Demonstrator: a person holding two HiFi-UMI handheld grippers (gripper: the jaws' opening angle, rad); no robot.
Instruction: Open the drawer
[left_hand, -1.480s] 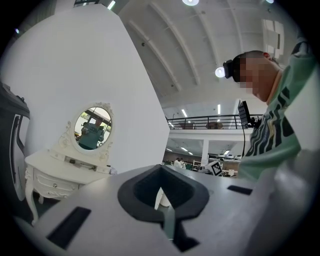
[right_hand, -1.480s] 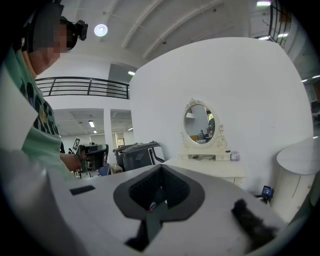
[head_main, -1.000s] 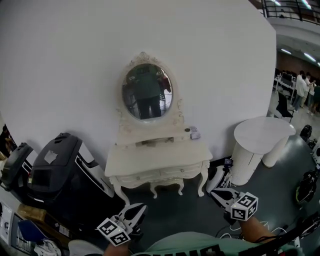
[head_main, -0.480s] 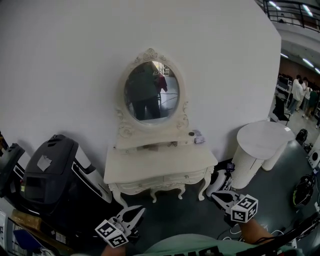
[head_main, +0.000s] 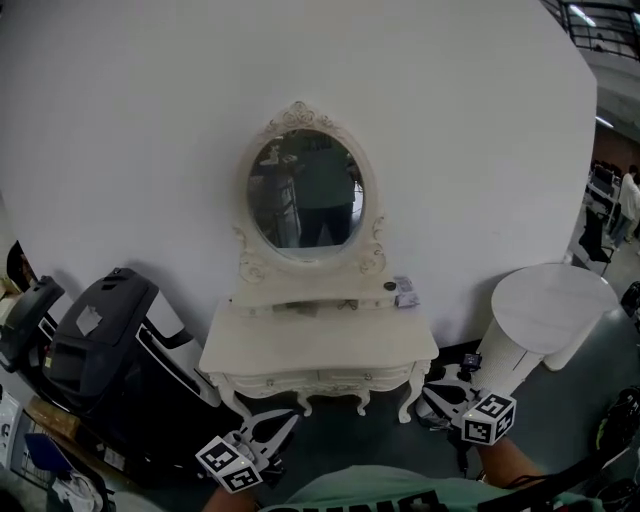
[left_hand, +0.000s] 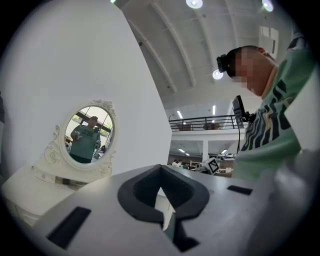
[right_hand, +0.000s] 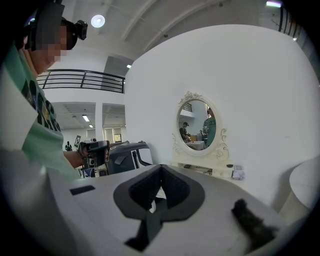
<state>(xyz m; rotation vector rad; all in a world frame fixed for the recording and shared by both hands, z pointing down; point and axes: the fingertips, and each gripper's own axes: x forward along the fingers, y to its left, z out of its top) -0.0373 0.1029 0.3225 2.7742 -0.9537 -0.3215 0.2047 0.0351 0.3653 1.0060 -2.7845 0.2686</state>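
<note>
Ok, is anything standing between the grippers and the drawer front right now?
Nothing visible. Only bare dark floor lies between the left gripper, the right gripper and the drawer front. The black machine stands off to the left, the white round table to the right, both outside the path.

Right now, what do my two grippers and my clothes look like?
Both the left gripper and right gripper have pale tapering jaws with dark edging, each carrying a white cube with black square markers. Up close their bodies are light grey with a dark padded notch. Your shirt is light green with dark lettering.
</note>
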